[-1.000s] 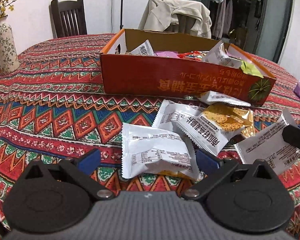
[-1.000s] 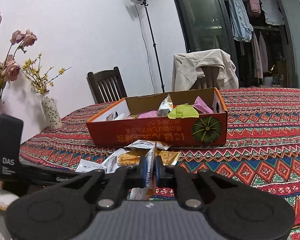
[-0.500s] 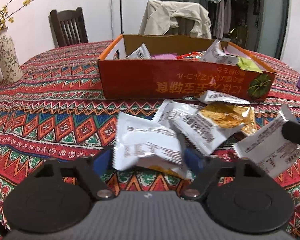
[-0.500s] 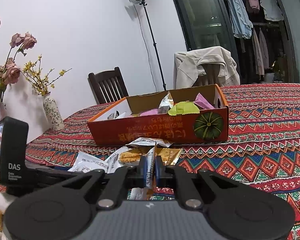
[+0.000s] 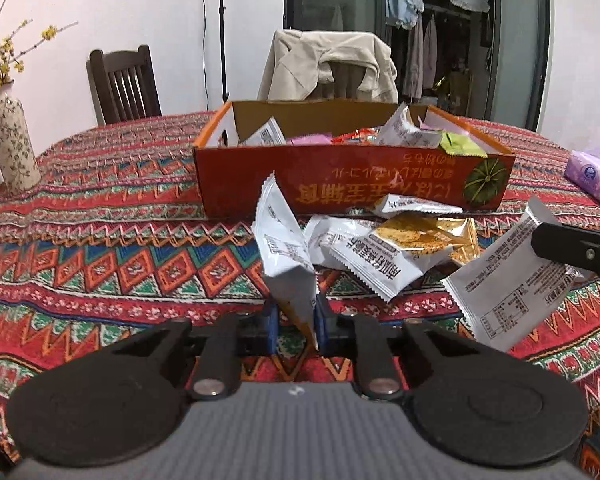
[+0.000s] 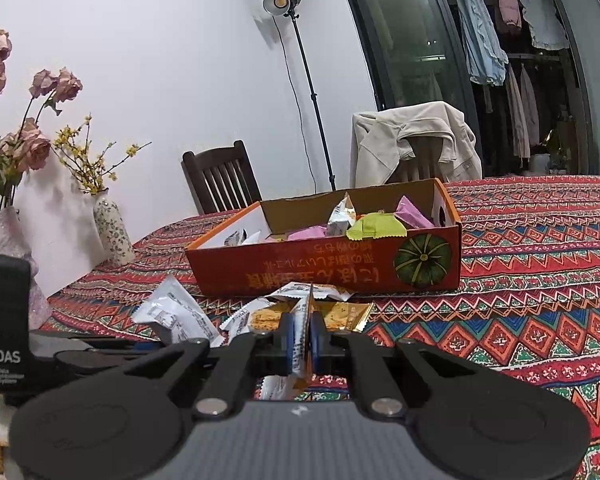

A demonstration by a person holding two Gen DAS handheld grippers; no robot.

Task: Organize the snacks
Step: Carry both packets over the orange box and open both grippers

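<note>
In the left wrist view the left gripper [image 5: 294, 322] sits low in the centre of the frame, its jaws nearly together and pinching the lower corner of a white snack packet [image 5: 286, 248]. Its jaws have just been closing, and the packet is between them. The packet stands up crumpled from the blue pads [image 5: 270, 326], its top edge reaching up in front of the orange cardboard box [image 5: 340, 184].

At the right edge of that view a second white packet [image 5: 508, 280] hangs tilted above the patterned tablecloth [image 5: 100, 240], gripped by a black finger of the other tool. In the right wrist view the right gripper [image 6: 300, 338] is at centre bottom, jaws drawn fully in and clamped on this thin packet [image 6: 300, 328], seen edge-on between the blue pads.

Between the grippers and the box, a loose heap of snacks [image 5: 400, 240] lies on the tablecloth: several white packets and a clear gold-edged one with a yellow cracker inside, the farthest touching the box's front wall. The box, in the upper middle of both views, already holds white, pink and green packets.

A tissue pack [image 5: 592, 176] lies at the right edge of the left wrist view, a flowered vase [image 5: 14, 144] at the left.
</note>
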